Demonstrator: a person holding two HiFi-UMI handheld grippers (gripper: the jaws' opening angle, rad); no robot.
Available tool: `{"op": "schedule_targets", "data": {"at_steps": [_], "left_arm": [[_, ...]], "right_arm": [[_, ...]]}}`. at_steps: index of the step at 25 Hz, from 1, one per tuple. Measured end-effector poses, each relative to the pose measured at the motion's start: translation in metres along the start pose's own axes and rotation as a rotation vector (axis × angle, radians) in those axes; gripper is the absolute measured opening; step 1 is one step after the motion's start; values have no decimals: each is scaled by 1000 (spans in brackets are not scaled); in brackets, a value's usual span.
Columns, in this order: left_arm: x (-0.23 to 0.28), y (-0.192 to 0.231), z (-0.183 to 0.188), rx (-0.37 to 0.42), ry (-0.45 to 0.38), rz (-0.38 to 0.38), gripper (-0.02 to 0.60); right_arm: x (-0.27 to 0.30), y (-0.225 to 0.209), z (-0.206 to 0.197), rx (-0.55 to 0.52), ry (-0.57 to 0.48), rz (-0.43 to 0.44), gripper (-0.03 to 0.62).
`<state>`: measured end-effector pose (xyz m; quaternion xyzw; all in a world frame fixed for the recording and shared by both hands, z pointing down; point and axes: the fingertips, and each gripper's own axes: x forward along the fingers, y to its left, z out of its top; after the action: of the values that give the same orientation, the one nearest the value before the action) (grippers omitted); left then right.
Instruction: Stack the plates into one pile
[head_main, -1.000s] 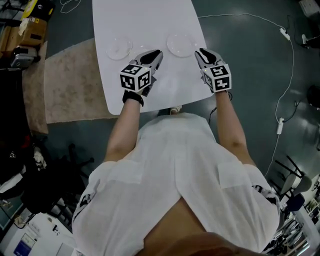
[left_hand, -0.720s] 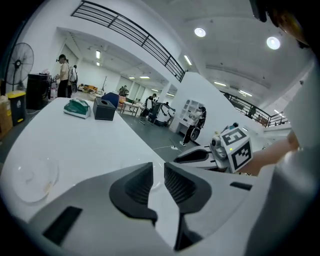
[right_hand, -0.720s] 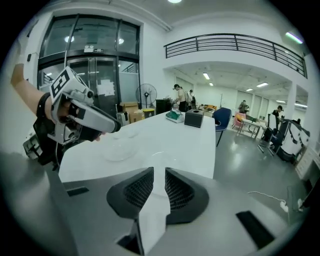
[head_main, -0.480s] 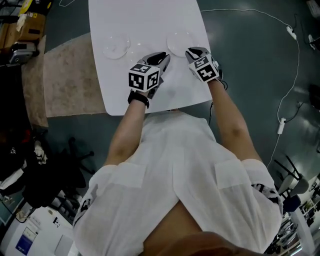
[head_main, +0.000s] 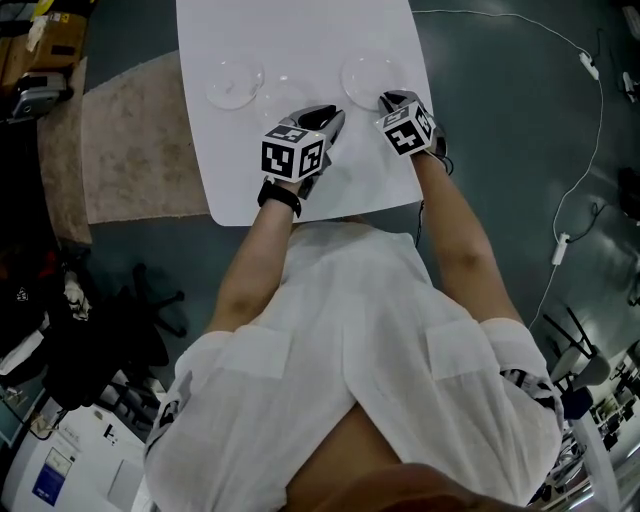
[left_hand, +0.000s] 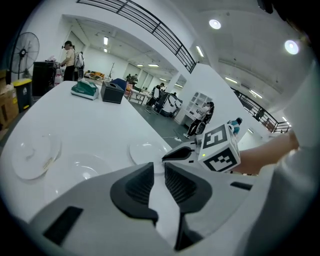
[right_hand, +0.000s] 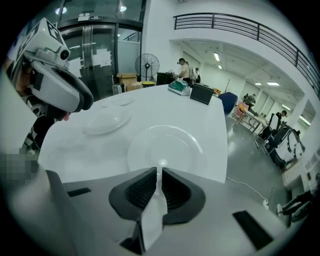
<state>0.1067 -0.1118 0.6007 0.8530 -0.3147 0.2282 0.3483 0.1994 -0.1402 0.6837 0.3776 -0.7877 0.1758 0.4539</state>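
Three plates lie on the white table (head_main: 300, 30): a clear one at the left (head_main: 233, 82), a clear one in the middle (head_main: 283, 95) and a white one at the right (head_main: 366, 76). My right gripper (head_main: 386, 100) points steeply down at the white plate's (right_hand: 165, 145) near rim. Its jaws have just been closing, a thin gap shows between the pads, and I cannot tell if the rim is in it. My left gripper (head_main: 330, 118) hovers low near the table's front, right of the middle plate (left_hand: 82, 167). Its jaws have just been opening to a narrow gap with nothing between them.
A green bundle (right_hand: 178, 87) and a dark box (right_hand: 202, 94) sit at the table's far end. A beige rug (head_main: 130, 140) lies left of the table, and a cable (head_main: 560, 160) runs over the dark floor at the right. People stand in the hall behind.
Both grippers have come down and forward over the table. The right one has swung left and tipped downward onto the right plate's near rim, and the left one has shifted slightly right.
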Motion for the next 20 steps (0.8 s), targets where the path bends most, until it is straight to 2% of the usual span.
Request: {"op": "schedule_targets", "data": {"at_steps": [7, 14, 20], "left_arm": [[9, 0, -9, -12, 45, -3, 84], [28, -16, -33, -8, 142, -22, 101], [37, -28, -43, -6, 179, -32, 107]], "right_arm": [[-16, 20, -26, 57, 79, 74, 52], [-43, 54, -64, 74, 112, 120, 52], [-58, 80, -86, 100, 127, 168, 52]]}}
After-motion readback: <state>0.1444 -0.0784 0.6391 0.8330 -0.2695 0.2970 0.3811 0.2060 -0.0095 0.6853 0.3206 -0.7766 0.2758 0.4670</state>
